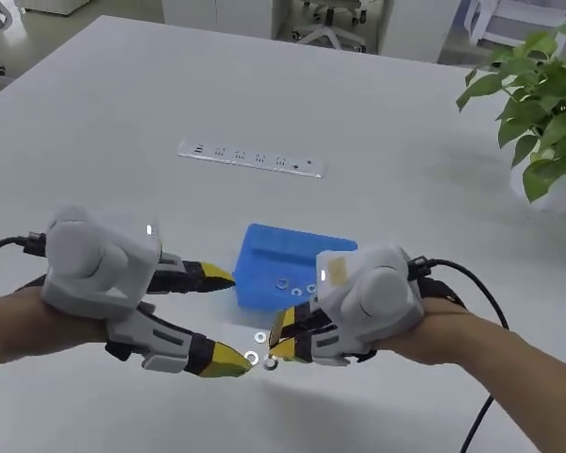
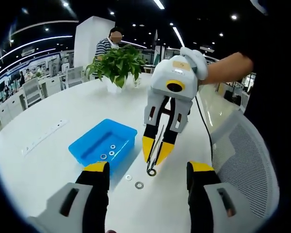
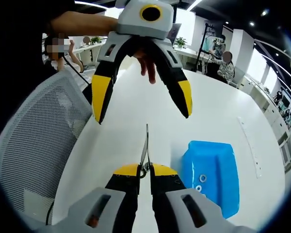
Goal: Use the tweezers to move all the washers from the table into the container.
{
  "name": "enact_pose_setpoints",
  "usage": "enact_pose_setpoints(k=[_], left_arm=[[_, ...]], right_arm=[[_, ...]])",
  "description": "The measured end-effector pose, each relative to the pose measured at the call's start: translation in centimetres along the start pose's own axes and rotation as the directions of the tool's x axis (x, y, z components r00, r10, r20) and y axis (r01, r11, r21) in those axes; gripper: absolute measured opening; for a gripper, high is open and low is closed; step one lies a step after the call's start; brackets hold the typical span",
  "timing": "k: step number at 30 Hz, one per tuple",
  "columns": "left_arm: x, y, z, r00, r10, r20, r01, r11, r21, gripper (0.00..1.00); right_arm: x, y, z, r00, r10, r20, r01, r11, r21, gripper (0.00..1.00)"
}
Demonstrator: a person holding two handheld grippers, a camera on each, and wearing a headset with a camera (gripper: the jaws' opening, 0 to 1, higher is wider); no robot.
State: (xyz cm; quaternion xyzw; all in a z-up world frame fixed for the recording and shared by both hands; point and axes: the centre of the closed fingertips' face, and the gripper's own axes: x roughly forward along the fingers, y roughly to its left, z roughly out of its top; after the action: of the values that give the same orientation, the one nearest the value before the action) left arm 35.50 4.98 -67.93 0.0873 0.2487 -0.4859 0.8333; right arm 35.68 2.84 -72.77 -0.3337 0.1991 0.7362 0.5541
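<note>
So the job looks about halfway done. Three washers (image 2: pixel 111 153) already sit inside the blue container (image 2: pixel 99 138), and three more are out on the white table (image 1: pixel 123 113) just in front of it. The right gripper (image 3: pixel 144 170) has its jaws pressed together on the tweezers (image 3: pixel 146 141), pinching them near the handle end so the points stick out ahead. In the left gripper view those points are right at one washer (image 2: pixel 151 172), which seems to be the one being picked, though it's hard to tell whether it's actually off the table or only touched. The other two loose washers (image 2: pixel 139 185) lie just beside it, apart from each other and near the container's front wall. The left gripper (image 3: pixel 142 112) has its jaws spread wide and holds nothing; it hangs facing the right one, close to the loose washers. What's left, judging from this: get the gripped washer over the rim and drop it in, then go for the last two. Small flat rings on a smooth table could slip out of the tweezers easily.
</note>
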Motion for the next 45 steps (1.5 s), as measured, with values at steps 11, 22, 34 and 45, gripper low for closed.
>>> enact_pose_setpoints(k=[11,22,34,45], left_arm=[[-1.0,0.3,0.0,0.9982,0.058,0.013,-0.057,0.998,-0.033,0.85],[-1.4,0.7,0.3,0.9955,0.089,0.033,-0.087,0.994,-0.061,0.96],[-1.6,1.1,0.4,0.9939,0.104,0.037,-0.100,0.992,-0.077,0.99],[-1.9,1.5,0.5,0.9927,0.112,0.045,-0.108,0.991,-0.083,0.99]], right_arm=[[-1.8,-0.6,0.9,1.0000,-0.006,0.007,0.006,1.000,0.007,0.09],[-3.8,-1.9,1.9,0.9995,-0.019,0.027,0.019,1.000,0.023,0.09],[-5.6,-4.4,2.8,0.9970,-0.059,0.050,0.057,0.998,0.037,0.09],[-6.3,-7.4,2.3,0.9934,-0.107,0.043,0.105,0.994,0.043,0.09]])
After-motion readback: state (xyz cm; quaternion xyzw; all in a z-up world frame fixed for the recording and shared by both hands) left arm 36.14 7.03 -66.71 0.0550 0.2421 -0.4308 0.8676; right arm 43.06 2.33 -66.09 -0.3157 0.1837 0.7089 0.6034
